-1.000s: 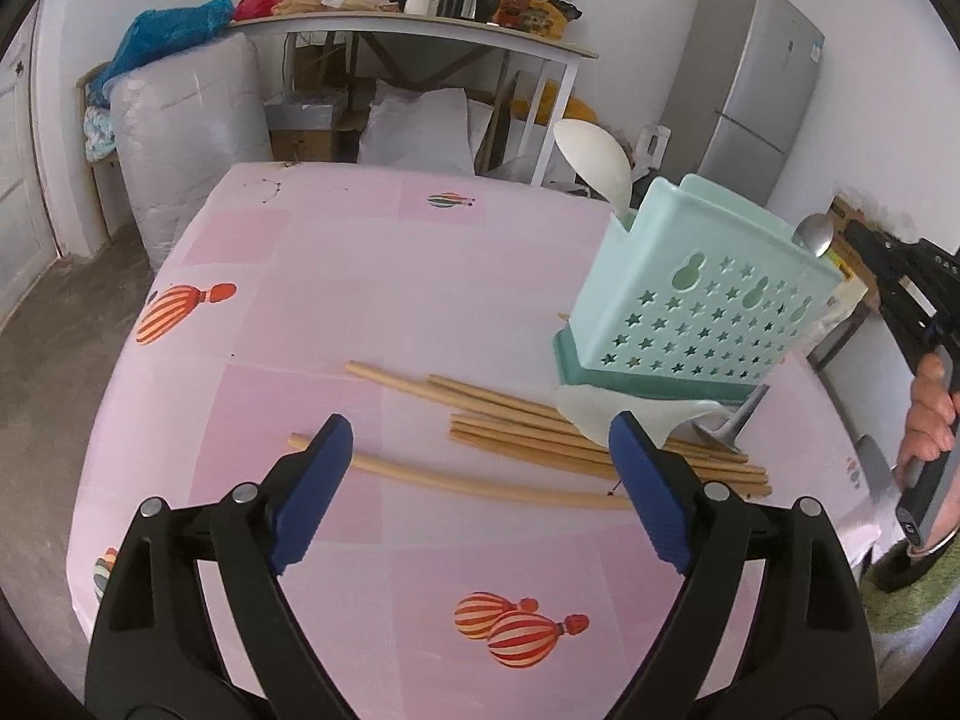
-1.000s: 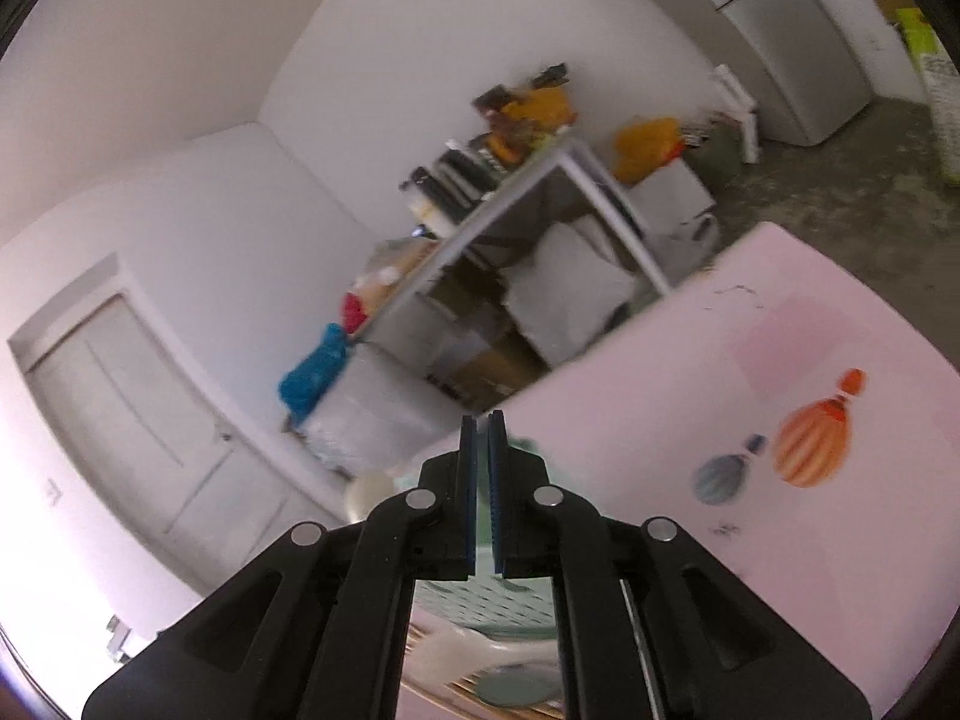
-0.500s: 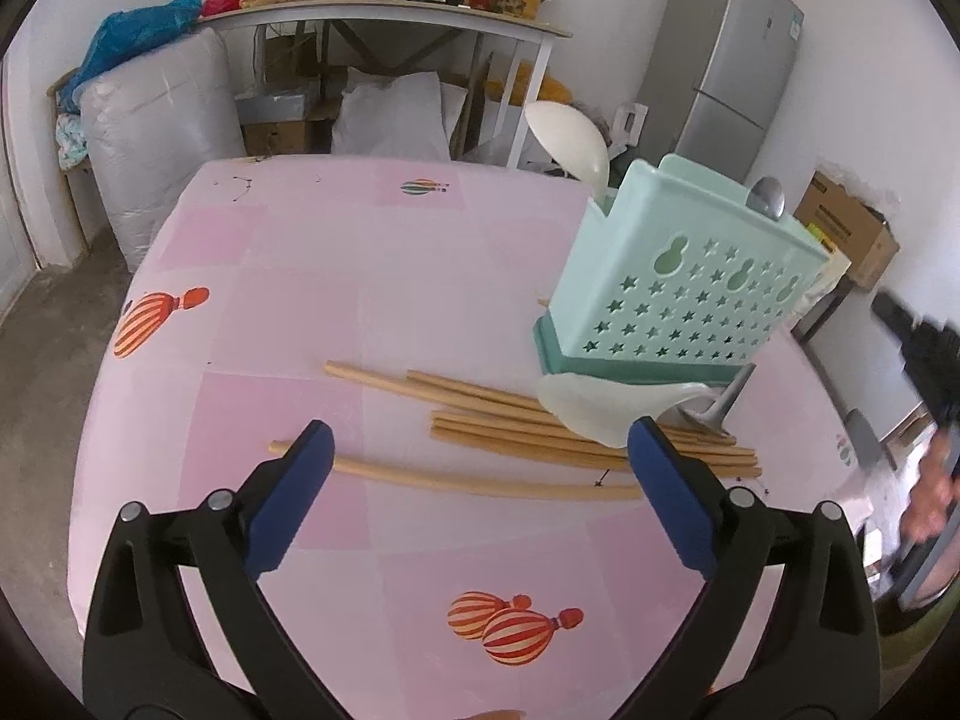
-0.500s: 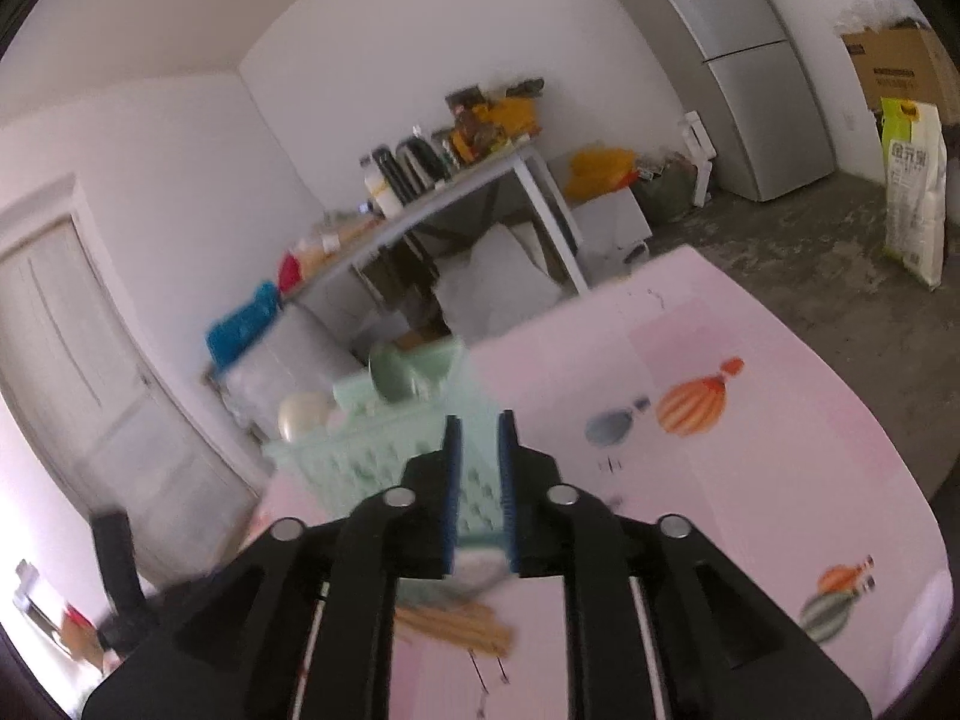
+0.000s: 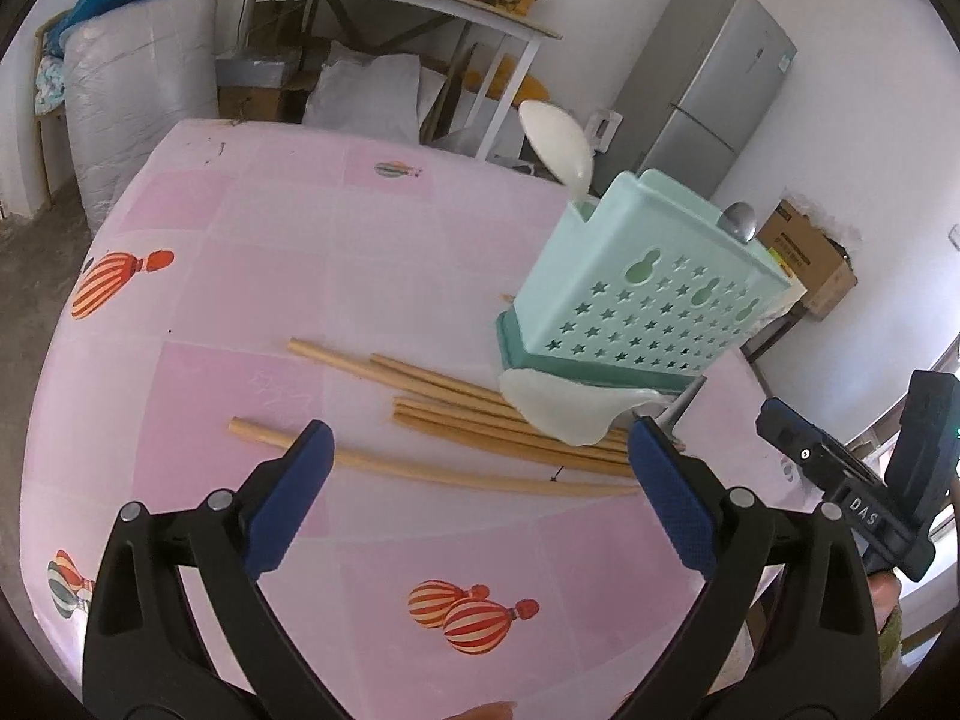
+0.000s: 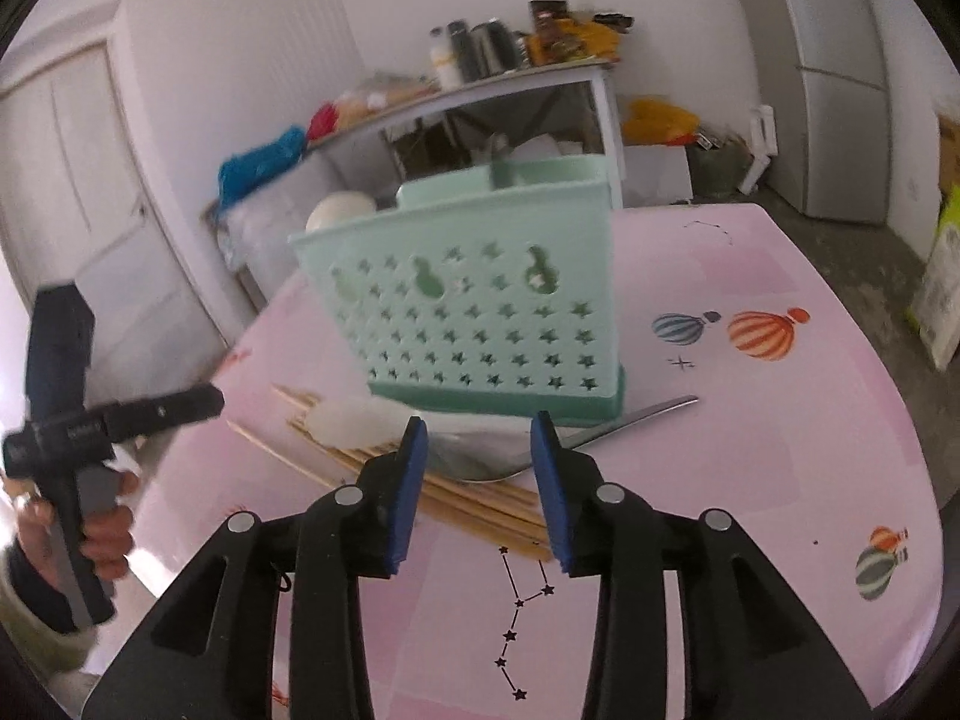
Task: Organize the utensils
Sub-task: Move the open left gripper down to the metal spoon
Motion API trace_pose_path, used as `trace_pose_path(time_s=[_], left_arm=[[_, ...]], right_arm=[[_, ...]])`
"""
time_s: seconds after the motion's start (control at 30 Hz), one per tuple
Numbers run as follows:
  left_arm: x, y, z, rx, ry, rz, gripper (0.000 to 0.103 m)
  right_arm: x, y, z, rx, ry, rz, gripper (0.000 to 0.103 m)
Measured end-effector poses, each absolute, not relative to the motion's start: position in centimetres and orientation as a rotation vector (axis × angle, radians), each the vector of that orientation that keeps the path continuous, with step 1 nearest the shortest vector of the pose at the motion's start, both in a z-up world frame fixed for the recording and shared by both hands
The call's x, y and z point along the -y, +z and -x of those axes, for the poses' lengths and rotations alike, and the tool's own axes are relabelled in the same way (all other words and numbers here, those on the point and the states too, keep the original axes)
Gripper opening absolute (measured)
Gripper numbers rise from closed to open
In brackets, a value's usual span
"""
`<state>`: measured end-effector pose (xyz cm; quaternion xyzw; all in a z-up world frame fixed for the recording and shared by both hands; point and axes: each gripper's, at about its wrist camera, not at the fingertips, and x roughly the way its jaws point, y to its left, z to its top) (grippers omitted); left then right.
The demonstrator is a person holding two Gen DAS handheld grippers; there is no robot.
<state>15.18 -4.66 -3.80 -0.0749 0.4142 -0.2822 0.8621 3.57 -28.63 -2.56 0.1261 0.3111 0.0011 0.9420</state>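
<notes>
1. Left wrist view: the left gripper (image 5: 477, 450), blue textured pads on black arms, stands spread to its widest w/ nothing gripped, above a loose row of round wooden chopsticks (image 5: 480, 420) on the glossy pink balloon-print tablecloth (image 5: 270, 240). Just beyond, a mint plastic utensil caddy (image 5: 648, 300), star-perforated, holds a white spoon (image 5: 558, 144) upright at one end and a metal spoon (image 5: 739, 221) at the other. A translucent white ladle (image 5: 558, 408) lies at its base, across the sticks.

2. Right wrist view: the right gripper (image 6: 480, 468), jaws part open and just been opening, nothing between them, points at the caddy's base. A steel spoon (image 6: 516, 450) lies flat there on the chopsticks, beside the ladle.
</notes>
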Motion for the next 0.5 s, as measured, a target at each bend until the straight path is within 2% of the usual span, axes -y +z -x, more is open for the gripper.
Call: trace_pose_path(time_s=[0.17,0.5], left_arm=[[5.1,-4.5,-15.0,-0.875,-0.574,0.13,0.094],[9.2,-3.1,-13.1,-0.766,-0.768,0.111,0.094]], right_arm=[[28.3,-3.7,-4.0,-0.696,-0.017,-0.239,0.036],[30.7,-5.0,-3.0,-0.728,-0.079,-0.39,0.036]])
